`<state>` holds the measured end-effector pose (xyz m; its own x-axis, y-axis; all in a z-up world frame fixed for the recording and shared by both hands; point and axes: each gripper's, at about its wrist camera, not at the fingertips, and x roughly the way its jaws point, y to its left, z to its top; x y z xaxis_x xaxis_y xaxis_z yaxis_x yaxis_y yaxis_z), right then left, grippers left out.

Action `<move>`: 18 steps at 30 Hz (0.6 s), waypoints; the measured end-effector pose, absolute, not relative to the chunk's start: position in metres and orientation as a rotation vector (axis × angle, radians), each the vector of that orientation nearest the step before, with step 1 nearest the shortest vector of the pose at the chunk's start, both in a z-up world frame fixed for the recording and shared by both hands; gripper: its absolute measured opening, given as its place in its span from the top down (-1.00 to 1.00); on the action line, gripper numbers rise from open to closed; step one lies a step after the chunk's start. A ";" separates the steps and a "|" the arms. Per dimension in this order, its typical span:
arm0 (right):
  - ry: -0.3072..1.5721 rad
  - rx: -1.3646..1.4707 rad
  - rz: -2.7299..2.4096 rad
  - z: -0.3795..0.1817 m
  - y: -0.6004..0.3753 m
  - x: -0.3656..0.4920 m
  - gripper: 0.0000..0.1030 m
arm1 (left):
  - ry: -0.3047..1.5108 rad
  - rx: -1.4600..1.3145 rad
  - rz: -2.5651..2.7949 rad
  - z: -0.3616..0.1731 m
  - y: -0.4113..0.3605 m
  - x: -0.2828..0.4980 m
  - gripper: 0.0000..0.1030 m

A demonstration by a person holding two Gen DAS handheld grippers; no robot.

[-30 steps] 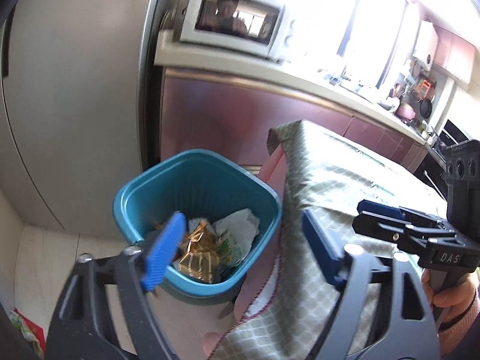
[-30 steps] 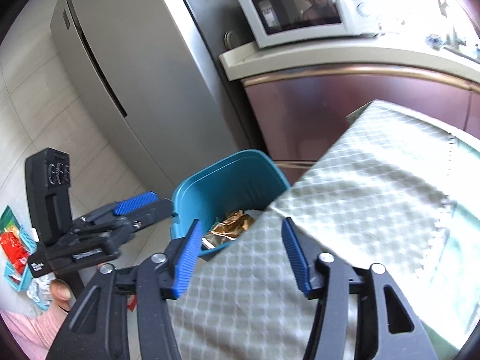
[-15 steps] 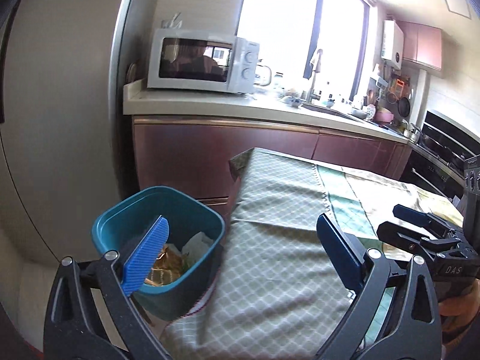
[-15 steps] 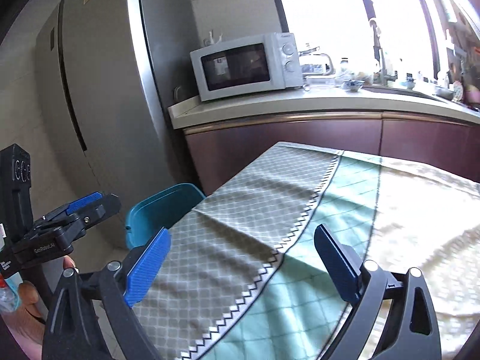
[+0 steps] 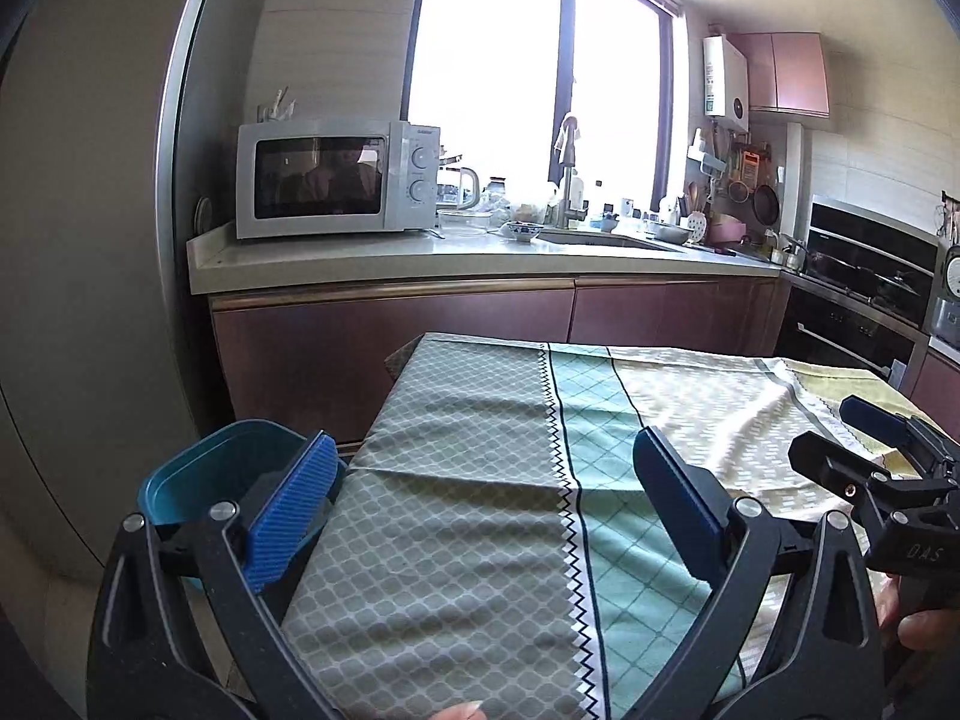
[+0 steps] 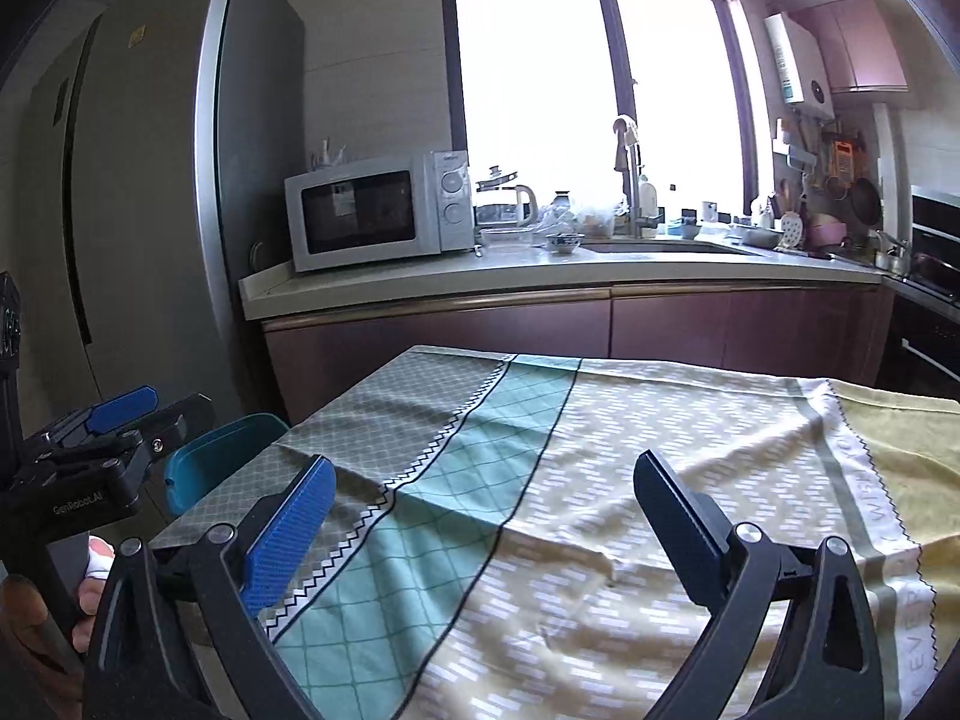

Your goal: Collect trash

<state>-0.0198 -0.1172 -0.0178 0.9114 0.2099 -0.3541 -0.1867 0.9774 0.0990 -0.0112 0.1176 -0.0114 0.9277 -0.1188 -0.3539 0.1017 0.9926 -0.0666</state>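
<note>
the left claw (image 5: 480, 504) and the right claw (image 6: 480, 516) are both spread wide with nothing in them, and the right one has just been opening. no trash shows on the tablecloth (image 5: 480, 540), so the picking up looks about done. the blue bin (image 5: 198, 474) sits low at the table's near left, and i cannot see inside it.

— What is seen along the far wall?
— A large window (image 5: 540, 78) is flooded with daylight above a pale countertop (image 5: 456, 255), on which a white microwave (image 5: 336, 177) is set; dark red cabinets (image 6: 600, 324) are fitted beneath.
— And nearer?
— A table is covered by a patterned tablecloth (image 6: 630, 450). A tall grey fridge (image 6: 150, 180) is placed at the left.
</note>
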 end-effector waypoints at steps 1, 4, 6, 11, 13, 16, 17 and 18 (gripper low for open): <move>0.364 0.069 0.195 -0.018 -0.122 -0.023 -0.87 | 0.363 -0.046 -0.115 -0.011 0.114 -0.012 -0.89; 0.352 0.089 0.170 -0.018 -0.133 -0.028 -0.87 | 0.356 -0.033 -0.121 -0.010 0.103 -0.012 -0.89; 0.349 0.096 0.153 -0.020 -0.139 -0.033 -0.87 | 0.355 -0.026 -0.131 -0.010 0.097 -0.013 -0.89; 0.330 0.093 0.111 -0.021 -0.145 -0.043 -0.87 | 0.347 0.002 -0.122 -0.010 0.082 -0.016 -0.89; 0.323 0.099 0.109 -0.021 -0.149 -0.045 -0.87 | 0.338 0.012 -0.120 -0.010 0.078 -0.018 -0.89; 0.319 0.102 0.103 -0.020 -0.153 -0.047 -0.87 | 0.329 0.013 -0.116 -0.009 0.074 -0.020 -0.89; 0.319 0.101 0.101 -0.020 -0.153 -0.047 -0.87 | 0.327 0.013 -0.116 -0.008 0.074 -0.019 -0.89; 0.319 0.100 0.099 -0.020 -0.154 -0.048 -0.87 | 0.326 0.013 -0.115 -0.009 0.073 -0.020 -0.89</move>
<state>-0.0479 -0.1535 -0.0201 0.9449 0.1124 -0.3076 -0.0808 0.9902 0.1137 -0.0198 0.0730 -0.0088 0.9407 -0.1104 -0.3207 0.1147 0.9934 -0.0056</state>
